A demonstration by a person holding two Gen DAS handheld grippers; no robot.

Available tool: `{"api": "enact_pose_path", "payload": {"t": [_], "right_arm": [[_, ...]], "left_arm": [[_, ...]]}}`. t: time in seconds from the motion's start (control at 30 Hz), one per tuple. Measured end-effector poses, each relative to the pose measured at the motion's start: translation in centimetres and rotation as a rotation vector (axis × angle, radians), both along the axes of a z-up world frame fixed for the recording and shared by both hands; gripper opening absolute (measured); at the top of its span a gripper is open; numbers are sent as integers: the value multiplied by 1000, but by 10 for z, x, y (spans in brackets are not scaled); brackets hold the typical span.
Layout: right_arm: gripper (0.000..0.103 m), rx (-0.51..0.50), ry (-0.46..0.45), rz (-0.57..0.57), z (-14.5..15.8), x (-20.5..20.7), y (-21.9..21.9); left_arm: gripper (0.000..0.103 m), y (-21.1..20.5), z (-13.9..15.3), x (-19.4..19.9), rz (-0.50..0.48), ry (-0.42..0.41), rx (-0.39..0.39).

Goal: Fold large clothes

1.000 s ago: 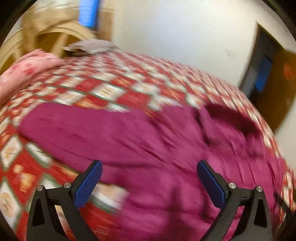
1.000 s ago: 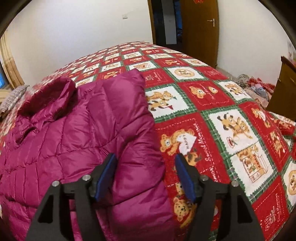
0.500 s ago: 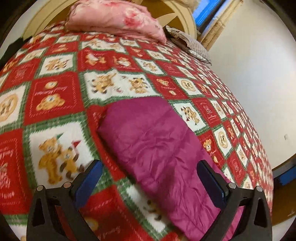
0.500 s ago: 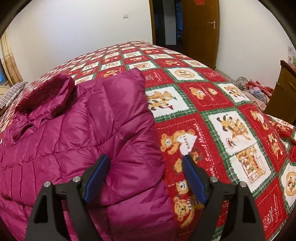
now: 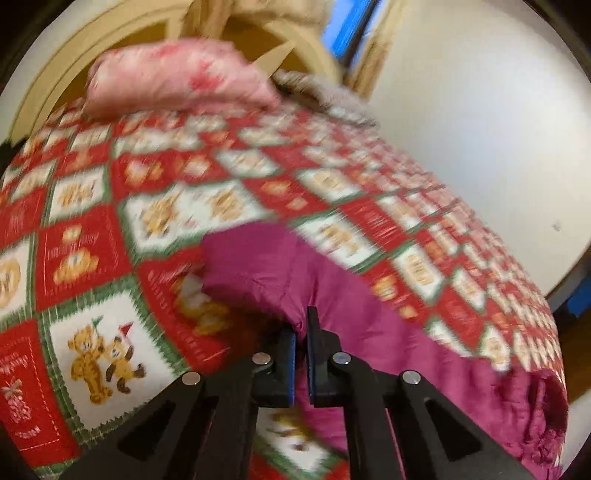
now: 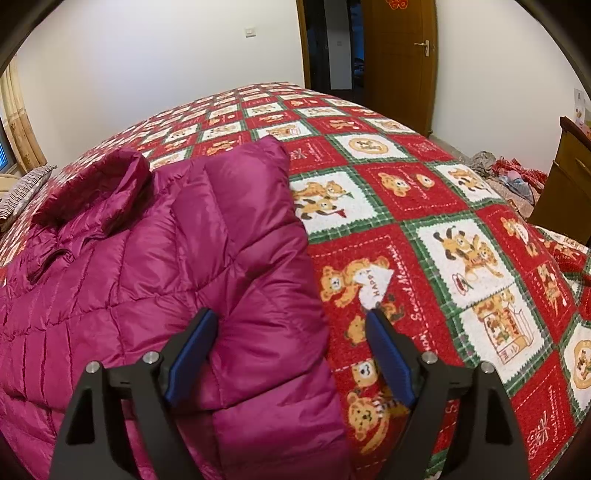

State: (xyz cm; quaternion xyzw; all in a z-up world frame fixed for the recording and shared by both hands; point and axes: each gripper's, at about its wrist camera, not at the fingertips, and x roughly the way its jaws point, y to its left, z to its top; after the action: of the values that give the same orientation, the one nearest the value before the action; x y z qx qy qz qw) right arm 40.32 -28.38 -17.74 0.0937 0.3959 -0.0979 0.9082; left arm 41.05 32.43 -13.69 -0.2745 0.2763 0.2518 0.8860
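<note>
A magenta quilted puffer jacket (image 6: 155, 266) lies on a bed with a red, green and white bear-patterned quilt (image 6: 461, 236). One sleeve is folded over the jacket's right side. My right gripper (image 6: 291, 328) is open and hovers over the jacket's right edge near the hem. In the left wrist view the jacket's other sleeve (image 5: 280, 266) stretches across the quilt (image 5: 85, 258). My left gripper (image 5: 301, 332) is shut on that sleeve near its cuff and lifts the fabric a little.
A pink pillow (image 5: 177, 85) and a grey one (image 5: 317, 88) lie by the wooden headboard (image 5: 122, 33). A white wall runs along the bed's far side. An open wooden door (image 6: 399, 59), a wooden cabinet (image 6: 569, 184) and clothes on the floor (image 6: 506, 173) are beyond the bed's foot.
My left gripper swung from the jacket's body to the outstretched sleeve, then closed on it near the cuff. My right gripper opened wider and stayed over the jacket's right edge.
</note>
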Motion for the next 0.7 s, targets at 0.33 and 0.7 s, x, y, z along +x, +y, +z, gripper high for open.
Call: {"api": "enact_pose_path", "payload": {"t": [0.33,0.7], "right_arm": [[85,22,-12,1,-1,-2,-3],[85,40,-22,2,0,-3,-5]], "left_arm": [[2,-193,108,-12,-468,-275,382],[3,-395,65,-19,-967,-239,561]]}}
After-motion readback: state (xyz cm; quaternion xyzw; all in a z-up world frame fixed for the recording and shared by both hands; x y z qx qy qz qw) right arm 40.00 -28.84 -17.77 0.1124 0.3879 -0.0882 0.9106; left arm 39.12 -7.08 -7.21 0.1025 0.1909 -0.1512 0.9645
